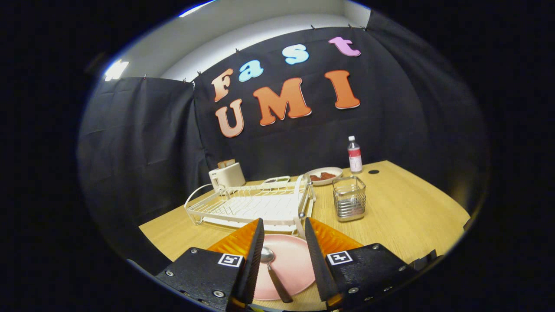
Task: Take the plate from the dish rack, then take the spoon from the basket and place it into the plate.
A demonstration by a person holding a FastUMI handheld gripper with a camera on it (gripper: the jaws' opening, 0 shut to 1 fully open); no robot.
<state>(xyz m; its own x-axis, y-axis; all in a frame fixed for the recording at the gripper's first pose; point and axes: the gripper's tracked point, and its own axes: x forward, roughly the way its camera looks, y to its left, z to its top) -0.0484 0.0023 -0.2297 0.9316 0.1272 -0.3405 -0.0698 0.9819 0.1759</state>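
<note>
Pink plate [295,264] lies flat on the wooden desk [403,216] at the lower centre of the frame, just in front of the empty white dish rack [251,206], and the spoon [272,271] rests on it, bowl toward the rack. Both steps of the task look done. Fingers of the hand-held gripper [284,236] stand apart on either side of the spoon, gripping nothing. To the right of the rack, the wire basket [349,198] looks empty. What remains, seemingly, is only to draw away.

Bright overhead light, sharp, fisheye-warped edges
</note>
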